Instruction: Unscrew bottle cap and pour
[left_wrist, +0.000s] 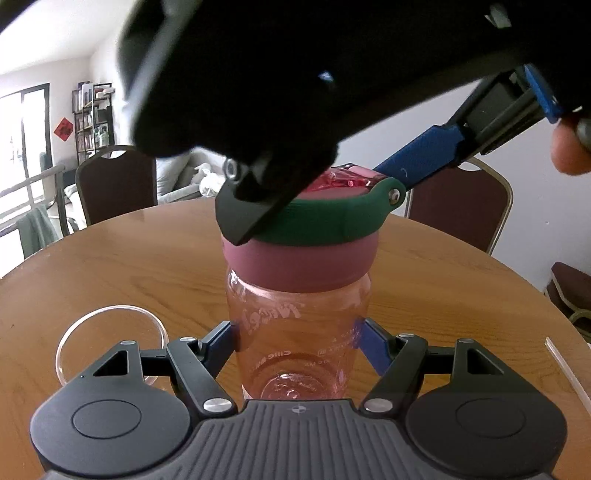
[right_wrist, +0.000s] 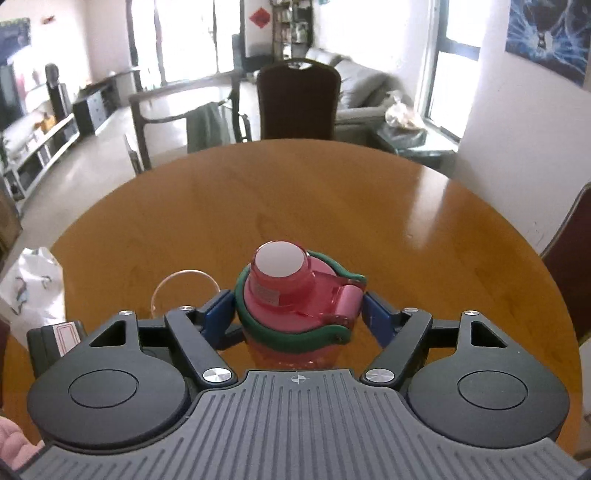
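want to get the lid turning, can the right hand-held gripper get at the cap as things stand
Probably yes. The right hand-held gripper already sits over the bottle, its blue fingers on either side of the cap with nothing between. The left hand-held gripper clamps the bottle body lower down.

Raised lettering is seen on the clear pink plastic bottle (left_wrist: 299, 332), but it is viewed in reverse through the wall and cannot be read with certainty; smaller printed lines and measuring marks lower on the same wall are too blurred to be made out. A dark character is borne by the red diamond-shaped wall sign (left_wrist: 68, 130), and it is illegible.
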